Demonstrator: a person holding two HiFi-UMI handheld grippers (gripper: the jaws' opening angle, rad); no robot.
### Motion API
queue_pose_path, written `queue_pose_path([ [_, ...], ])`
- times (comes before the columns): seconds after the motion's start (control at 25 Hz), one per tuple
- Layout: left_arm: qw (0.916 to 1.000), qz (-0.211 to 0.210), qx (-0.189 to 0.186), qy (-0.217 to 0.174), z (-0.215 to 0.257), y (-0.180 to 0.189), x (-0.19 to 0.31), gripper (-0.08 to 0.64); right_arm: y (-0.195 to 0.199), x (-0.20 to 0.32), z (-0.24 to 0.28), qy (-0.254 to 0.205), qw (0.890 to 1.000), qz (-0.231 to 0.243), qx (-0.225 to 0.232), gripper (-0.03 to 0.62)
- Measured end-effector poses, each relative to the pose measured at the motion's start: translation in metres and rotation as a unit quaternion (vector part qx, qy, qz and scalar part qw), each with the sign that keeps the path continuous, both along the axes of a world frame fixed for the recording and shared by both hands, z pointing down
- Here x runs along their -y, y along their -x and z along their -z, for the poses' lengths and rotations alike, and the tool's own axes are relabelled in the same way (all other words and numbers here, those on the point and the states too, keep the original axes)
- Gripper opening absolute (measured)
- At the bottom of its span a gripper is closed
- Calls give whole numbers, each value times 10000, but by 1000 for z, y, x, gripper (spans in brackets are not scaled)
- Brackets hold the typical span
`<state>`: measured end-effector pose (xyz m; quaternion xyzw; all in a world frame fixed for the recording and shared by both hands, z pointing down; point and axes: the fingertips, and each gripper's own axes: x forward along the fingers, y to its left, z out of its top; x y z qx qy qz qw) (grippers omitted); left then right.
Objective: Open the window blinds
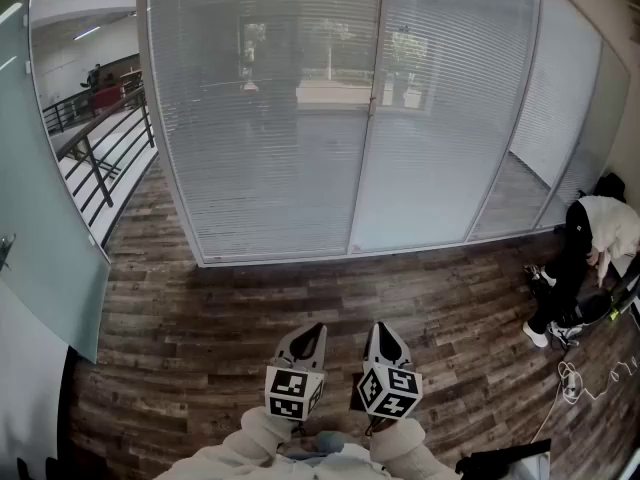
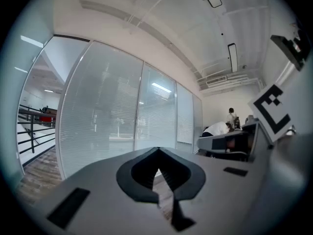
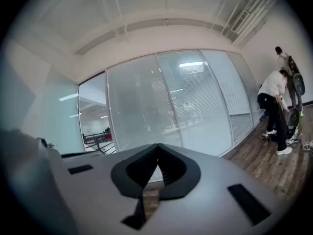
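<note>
White slatted blinds hang lowered behind a glass wall, one wide panel (image 1: pixel 270 118) on the left and another (image 1: pixel 445 108) on the right of a thin frame post (image 1: pixel 372 108). The same blinds (image 2: pixel 105 116) (image 3: pixel 161 102) fill both gripper views, well ahead of the jaws. My left gripper (image 1: pixel 312 330) and right gripper (image 1: pixel 380 328) sit side by side close to my body, over the wood floor and far short of the glass. Both point forward at the blinds. Each has its fingertips touching and nothing between them, as the left gripper (image 2: pixel 157 150) and right gripper (image 3: pixel 157 145) show in their own views.
A person in a white top (image 1: pixel 605 230) bends over gear on the floor at the far right. Cables (image 1: pixel 590 383) lie on the floor near them. A frosted glass panel (image 1: pixel 45 228) stands at the left, with a black railing (image 1: pixel 100 143) beyond it.
</note>
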<state>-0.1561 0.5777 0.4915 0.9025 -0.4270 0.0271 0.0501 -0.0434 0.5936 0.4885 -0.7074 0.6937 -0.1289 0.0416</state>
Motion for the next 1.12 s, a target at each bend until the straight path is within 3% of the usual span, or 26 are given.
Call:
queue_pose_path([
  [0.36, 10000, -3, 37, 13, -7, -18, 70, 0, -28, 72, -13, 134, 9996, -192, -149, 14],
  [0.76, 9998, 58, 95, 150, -15, -79, 190, 0, -78, 210, -5, 57, 10000, -14, -64, 14],
  [1.12, 9999, 109, 79, 30, -4, -136, 311, 0, -138, 326, 2, 49, 9999, 51, -133, 14],
])
